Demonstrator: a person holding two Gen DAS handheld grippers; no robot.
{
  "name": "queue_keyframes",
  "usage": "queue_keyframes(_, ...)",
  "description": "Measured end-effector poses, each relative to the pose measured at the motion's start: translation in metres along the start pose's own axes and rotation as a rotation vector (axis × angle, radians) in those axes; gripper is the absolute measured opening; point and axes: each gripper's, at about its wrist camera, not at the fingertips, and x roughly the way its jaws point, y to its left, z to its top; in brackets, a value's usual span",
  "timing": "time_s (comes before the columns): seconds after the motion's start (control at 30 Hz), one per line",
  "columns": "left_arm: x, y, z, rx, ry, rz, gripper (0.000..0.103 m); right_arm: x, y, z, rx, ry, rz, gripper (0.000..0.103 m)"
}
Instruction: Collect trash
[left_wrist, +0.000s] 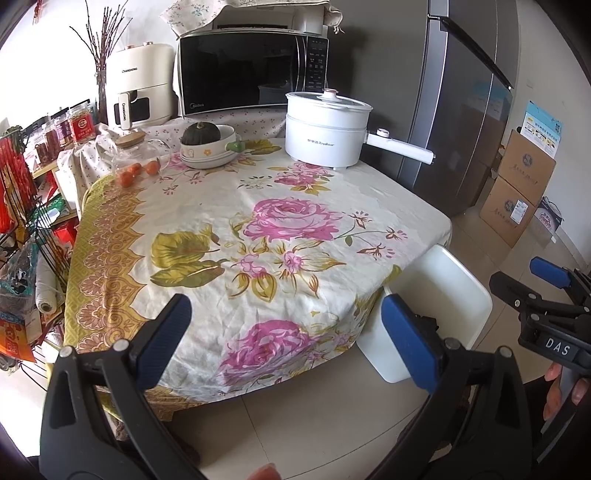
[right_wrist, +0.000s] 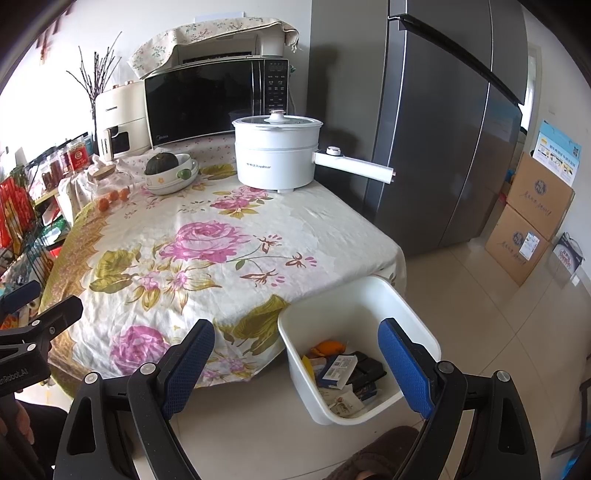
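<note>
Now both tongs, left gripper (left_wrist: 284, 338) and right gripper (right_wrist: 297, 363), gape empty; white plastic bin (right_wrist: 406, 317) holds light, crushable wrappers (right_wrist: 343, 369), likely pinched at edges.

The right hand-held gripper (right_wrist: 297, 363) stood wide open and empty above the floor. Beside the flowered worktop (right_wrist: 207, 236) a white bin (right_wrist: 417, 336) held orange peel (right_wrist: 327, 347) and packaging scraps (right_wrist: 341, 371). A white pot (right_wrist: 275, 155) stood at the worktop's far edge.
</note>
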Motion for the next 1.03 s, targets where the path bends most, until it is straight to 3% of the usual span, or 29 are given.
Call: queue_keyframes(1.03,0.0061,0.0011,0.0002,-0.02,0.05,-0.056,0.102,-0.0004,-0.0008,0.0,0.004,-0.013,-0.012,0.092)
